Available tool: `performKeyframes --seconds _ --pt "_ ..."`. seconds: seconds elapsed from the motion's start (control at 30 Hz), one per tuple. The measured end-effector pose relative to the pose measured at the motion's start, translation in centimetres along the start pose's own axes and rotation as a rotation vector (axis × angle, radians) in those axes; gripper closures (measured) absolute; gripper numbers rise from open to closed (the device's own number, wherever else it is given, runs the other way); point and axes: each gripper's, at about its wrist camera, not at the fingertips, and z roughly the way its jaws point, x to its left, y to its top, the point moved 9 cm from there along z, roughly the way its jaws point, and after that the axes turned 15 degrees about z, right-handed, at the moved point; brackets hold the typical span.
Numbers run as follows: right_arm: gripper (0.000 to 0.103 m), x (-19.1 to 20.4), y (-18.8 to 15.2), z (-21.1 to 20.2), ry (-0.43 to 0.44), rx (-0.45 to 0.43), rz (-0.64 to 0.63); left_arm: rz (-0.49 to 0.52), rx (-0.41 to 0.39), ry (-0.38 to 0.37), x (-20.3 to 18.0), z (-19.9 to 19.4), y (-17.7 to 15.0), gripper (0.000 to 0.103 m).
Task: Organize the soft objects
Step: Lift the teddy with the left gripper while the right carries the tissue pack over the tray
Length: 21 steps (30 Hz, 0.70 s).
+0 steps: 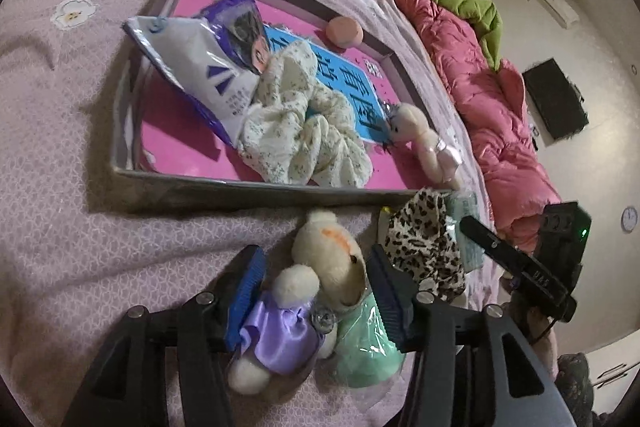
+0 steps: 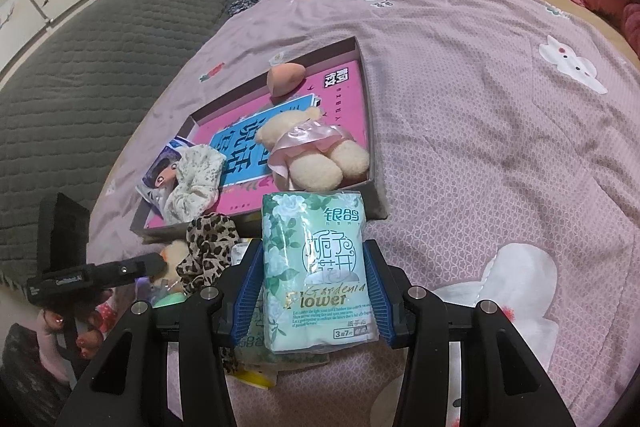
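Gripping the tissue pack (image 2: pixel 316 267), right gripper (image 2: pixel 314 291) clamps just short of the tray's (image 2: pixel 374 147) near edge; left gripper (image 1: pixel 316 291) jaws apart around the bear (image 1: pixel 320 267).

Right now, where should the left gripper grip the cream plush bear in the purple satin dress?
Across its soft torso at the purple dress, coming from above: the cream plush bear lies on the bed between the left gripper and its open fingers.

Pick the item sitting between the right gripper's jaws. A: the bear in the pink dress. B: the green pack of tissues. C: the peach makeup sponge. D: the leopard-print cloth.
B: in the right wrist view the green pack of tissues stands between the blue jaws of the right gripper, while the other three lie apart from it, two of them inside the box.
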Motion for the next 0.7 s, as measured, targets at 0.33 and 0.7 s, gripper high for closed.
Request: performKeyframes --seconds 0.33,0.7 --pt "0.053 0.0 0.1 0.1 0.003 0.001 0.006 0.014 0.007 0.025 -0.3 0.9 0.5 0.064" --pt "0.053 0.6 0.5 -0.5 0.01 -0.028 -0.018 0.127 -0.045 0.087 -2.3 -0.7 1.4 0.068"
